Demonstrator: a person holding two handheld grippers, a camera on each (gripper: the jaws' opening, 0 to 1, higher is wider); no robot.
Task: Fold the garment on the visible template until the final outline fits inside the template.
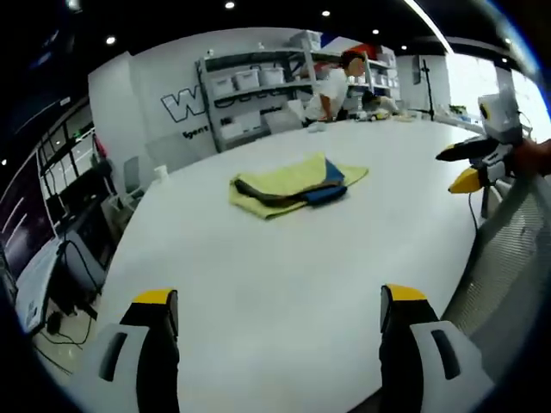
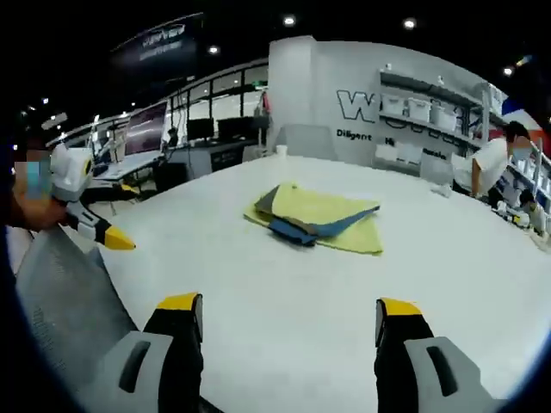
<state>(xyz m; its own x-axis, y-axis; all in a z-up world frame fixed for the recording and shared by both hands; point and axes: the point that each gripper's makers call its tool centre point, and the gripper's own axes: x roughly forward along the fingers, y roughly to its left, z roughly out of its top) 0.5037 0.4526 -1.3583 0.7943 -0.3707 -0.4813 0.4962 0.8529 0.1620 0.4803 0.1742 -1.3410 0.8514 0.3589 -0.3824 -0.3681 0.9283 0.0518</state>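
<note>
Between the yellow-tipped black jaws of the left gripper (image 1: 280, 305), standing wide apart and holding nothing, lies bare white bench (image 1: 284, 258). Right gripper (image 2: 288, 314): same build, jaws likewise wide apart and empty, above the near bench edge.

Folded garment bundle (image 1: 297, 185), pale yellow cloth with grey and blue layers showing at its edge: flat on the bench, well ahead of both grippers, roughly central in each view; seen again in the right gripper view (image 2: 318, 217). Nothing lies on the bench between either pair of jaws and the bundle. No template outline can be made out.

Grey mesh chair back (image 1: 508, 258): at the near bench edge, between the two grippers.

Small white cup (image 2: 281, 150): far bench edge, well apart from the bundle.

Grey shelving unit with white storage boxes (image 1: 258, 90): against the white lettered wall behind the bench.

Person in a white top (image 1: 331, 86): leaning over the far end of the bench, near the shelving.

Desks with dark monitors (image 2: 146, 129): beyond the bench, beside the glazed partition.
</note>
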